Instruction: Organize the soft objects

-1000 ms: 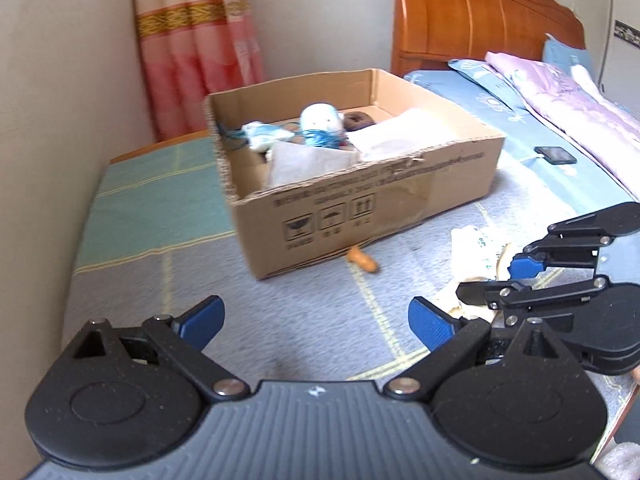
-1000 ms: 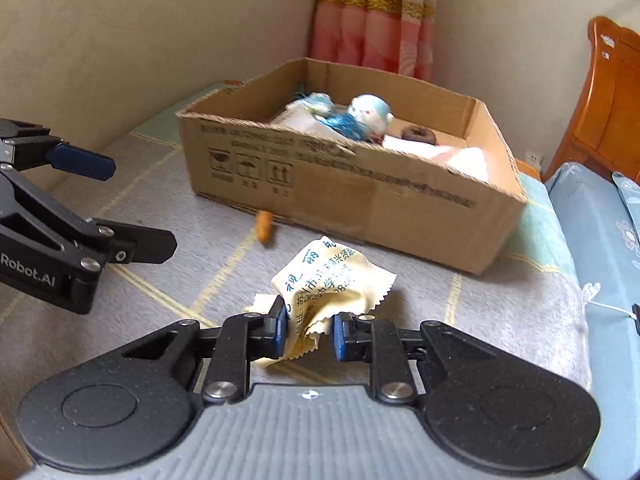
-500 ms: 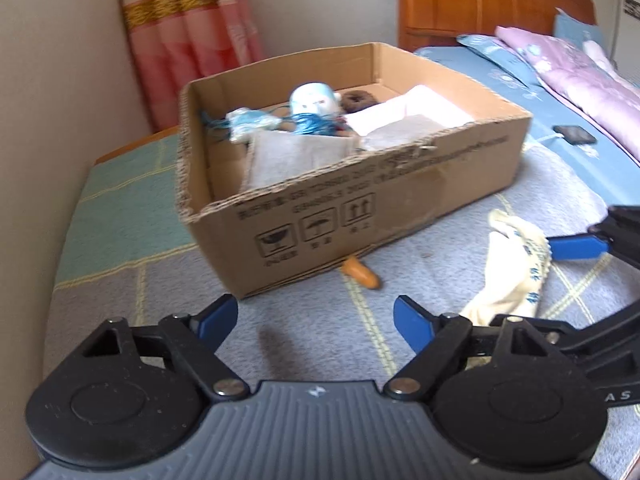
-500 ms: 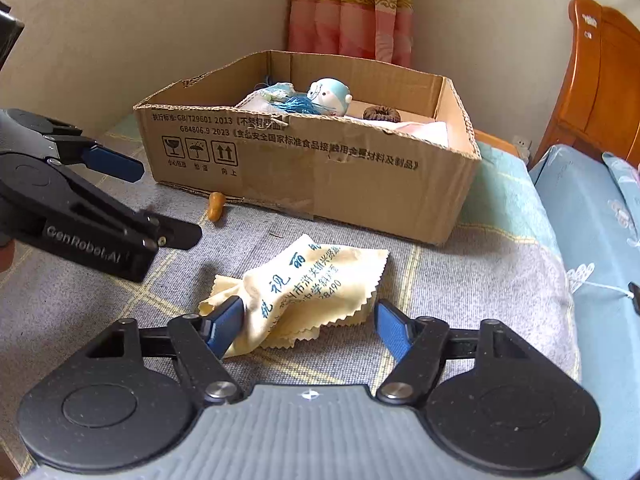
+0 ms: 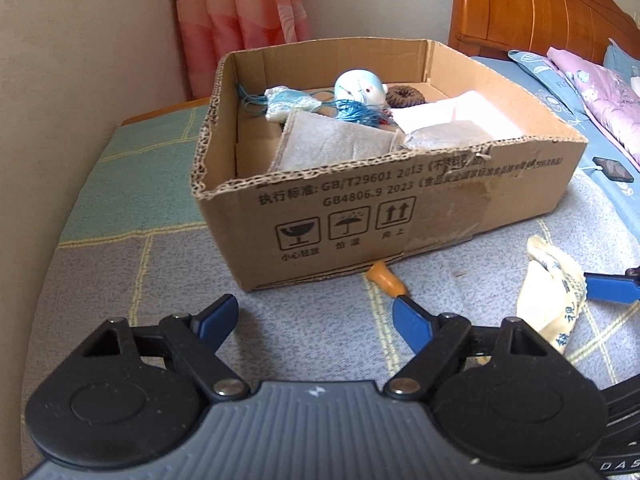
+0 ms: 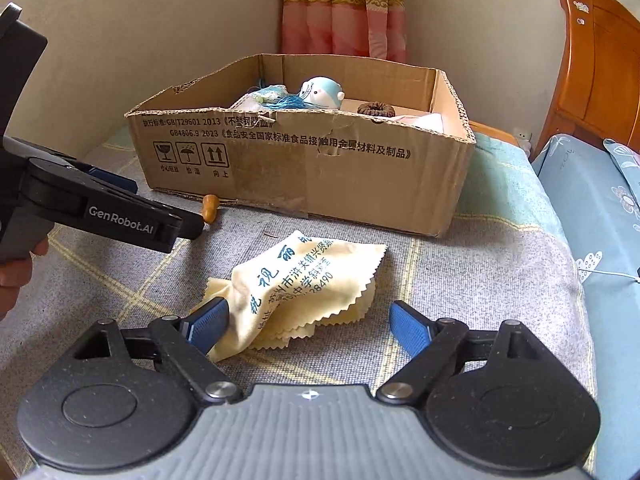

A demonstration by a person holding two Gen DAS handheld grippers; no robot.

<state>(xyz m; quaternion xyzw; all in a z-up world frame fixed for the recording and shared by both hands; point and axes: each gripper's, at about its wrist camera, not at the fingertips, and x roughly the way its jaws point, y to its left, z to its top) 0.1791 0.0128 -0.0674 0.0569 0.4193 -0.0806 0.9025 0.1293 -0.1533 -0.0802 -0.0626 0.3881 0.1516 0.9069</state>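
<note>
Currently the right gripper (image 6: 306, 326) is opening (yellow lens cloth (image 6: 304, 284) loose between its jaws), left gripper (image 5: 314, 320) open, empty; next: regrasp, transfer to cardboard box (image 6: 320, 168).

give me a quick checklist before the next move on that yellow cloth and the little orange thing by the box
1. Right gripper released: ok, its jaws are opening and no longer pinch the yellow cloth, though one finger touches a fold.
2. Cloth settled: ok, it lies crumpled on the blanket, outside the cardboard box.
3. Left gripper free: ok, jaws open with nothing between them.
4. Orange piece reachable: ok, it lies on the blanket at the box's front wall, just ahead of the left gripper.
5. Room in the box: ok, bare floor shows in its near left corner.
6. Grippers apart: ok, close but not touching.
</note>
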